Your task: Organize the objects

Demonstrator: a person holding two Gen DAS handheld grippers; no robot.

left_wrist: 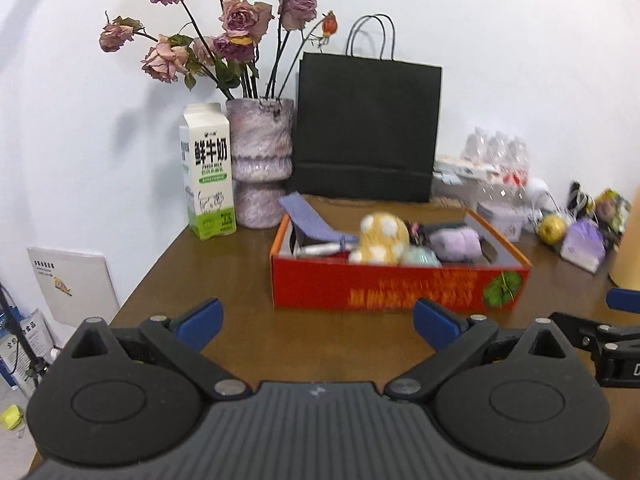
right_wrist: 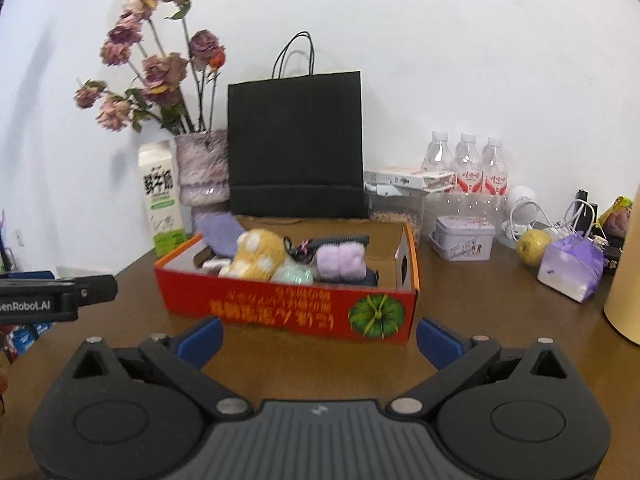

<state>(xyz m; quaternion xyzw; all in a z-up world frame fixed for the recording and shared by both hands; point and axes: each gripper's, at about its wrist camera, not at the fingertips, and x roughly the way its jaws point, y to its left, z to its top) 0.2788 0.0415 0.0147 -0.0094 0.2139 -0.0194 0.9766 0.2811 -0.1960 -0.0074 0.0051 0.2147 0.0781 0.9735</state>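
Left wrist view: the red box (left_wrist: 396, 286) sits mid-table (left_wrist: 240, 344), holding a yellow plush (left_wrist: 382, 240) and lilac plush (left_wrist: 456, 244) (soft, light, likely best pinched across the body). Left gripper (left_wrist: 318, 320) and right gripper (right_wrist: 319, 334) both gape, empty, near it.

The left gripper (left_wrist: 318, 322) was held level and low, its blue-tipped fingers (left_wrist: 200, 322) spread wide with nothing between them. The right gripper (right_wrist: 319, 338) was beside it, equally wide and empty.
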